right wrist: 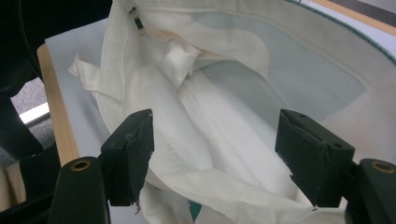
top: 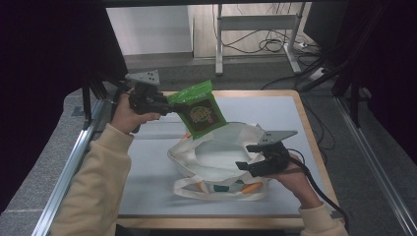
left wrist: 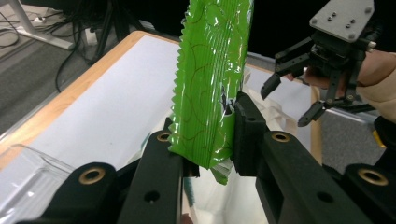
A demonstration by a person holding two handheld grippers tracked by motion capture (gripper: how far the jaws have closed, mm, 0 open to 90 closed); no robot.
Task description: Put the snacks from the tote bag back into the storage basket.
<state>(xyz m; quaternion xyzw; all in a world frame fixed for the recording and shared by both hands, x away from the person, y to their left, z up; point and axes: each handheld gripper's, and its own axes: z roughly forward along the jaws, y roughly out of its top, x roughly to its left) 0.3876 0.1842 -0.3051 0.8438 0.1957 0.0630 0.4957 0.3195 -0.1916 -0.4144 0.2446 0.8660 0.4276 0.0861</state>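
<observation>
A green snack packet (top: 199,110) (left wrist: 212,84) hangs above the far rim of a white tote bag (top: 216,157) that lies on the table with its mouth gaping. My left gripper (top: 169,105) (left wrist: 205,135) is shut on the packet's sealed edge and holds it off the table. My right gripper (top: 245,156) (right wrist: 215,140) stands open at the bag's right rim, its jaws spread wide over the bag's pale inside (right wrist: 196,107). The left gripper view also shows the right gripper (left wrist: 285,105) farther off, with its jaws apart.
The bag rests on a light grey mat (top: 147,172) on a wood-edged table (top: 310,128). The bag's handles (top: 196,189) trail toward the near edge. Metal rails (top: 74,157) run along both sides, and cables (top: 275,44) lie on the floor behind.
</observation>
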